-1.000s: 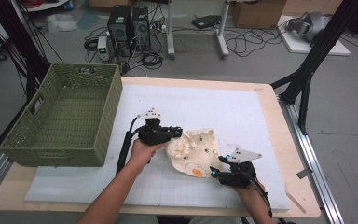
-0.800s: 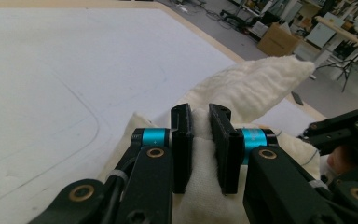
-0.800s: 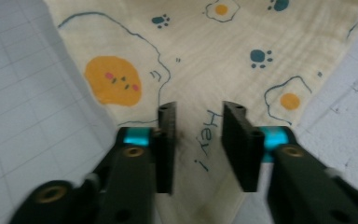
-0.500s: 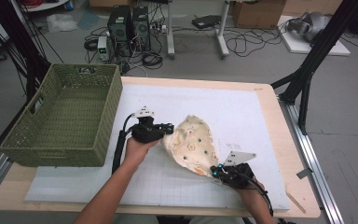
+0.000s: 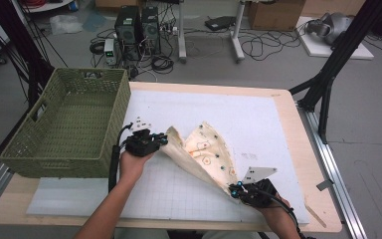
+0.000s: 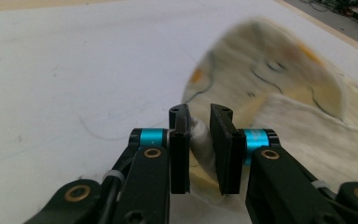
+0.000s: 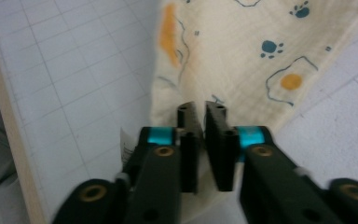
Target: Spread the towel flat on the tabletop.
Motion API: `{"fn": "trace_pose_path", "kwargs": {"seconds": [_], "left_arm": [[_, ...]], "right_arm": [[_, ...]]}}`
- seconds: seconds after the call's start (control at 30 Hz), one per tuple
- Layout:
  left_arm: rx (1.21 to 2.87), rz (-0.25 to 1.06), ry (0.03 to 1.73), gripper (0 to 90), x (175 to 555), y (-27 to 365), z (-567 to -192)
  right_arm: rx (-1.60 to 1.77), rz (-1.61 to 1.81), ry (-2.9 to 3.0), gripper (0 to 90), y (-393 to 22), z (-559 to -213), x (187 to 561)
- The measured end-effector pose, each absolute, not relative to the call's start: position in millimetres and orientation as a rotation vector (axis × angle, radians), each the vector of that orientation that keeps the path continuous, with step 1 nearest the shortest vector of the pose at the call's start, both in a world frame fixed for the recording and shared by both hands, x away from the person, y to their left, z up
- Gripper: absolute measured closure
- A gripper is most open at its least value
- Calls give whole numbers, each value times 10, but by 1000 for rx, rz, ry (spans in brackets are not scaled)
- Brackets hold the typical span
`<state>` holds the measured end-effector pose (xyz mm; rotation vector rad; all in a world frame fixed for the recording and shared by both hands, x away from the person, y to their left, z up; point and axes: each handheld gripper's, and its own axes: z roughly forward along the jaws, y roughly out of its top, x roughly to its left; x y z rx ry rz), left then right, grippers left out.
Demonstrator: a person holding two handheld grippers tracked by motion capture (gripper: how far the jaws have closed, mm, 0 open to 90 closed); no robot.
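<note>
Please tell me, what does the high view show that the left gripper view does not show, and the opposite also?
The high view alone takes in the green woven basket at the table's left, the right gripper pinching the cloth's near corner, both forearms, and the floor with computers and cables beyond the table. The left gripper view alone gives the close look: a bunched fold of fabric pressed between its black jaws, and their blue bands. Both show the left gripper, the cream cloth with orange and dark prints, and the white mat under it.
</note>
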<state>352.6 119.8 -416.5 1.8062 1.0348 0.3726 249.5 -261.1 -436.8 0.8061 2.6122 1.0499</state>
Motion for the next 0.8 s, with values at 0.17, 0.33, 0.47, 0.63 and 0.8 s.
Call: {"fn": "trace_pose_path", "kwargs": {"seconds": [0.17,0.33,0.47,0.63,0.8], "left_arm": [[1806,360,1026,712,3392,1342,-4147],[1786,397,987,619,3336,1399,-4081],[1805,386,995,537,3362,1379,-4112],[1807,382,1003,489,3419,1355,-4166],[1798,378,980,477,3446,1335,-4196]], "right_arm": [[887,1179,2476,589,-2689,-4234,2541],[926,1182,2359,480,-2650,-4161,2679],[977,1122,2316,464,-2556,-4216,2900],[1052,1134,2253,479,-2530,-4255,3184],[1080,1100,2253,543,-2468,-4310,3384]]}}
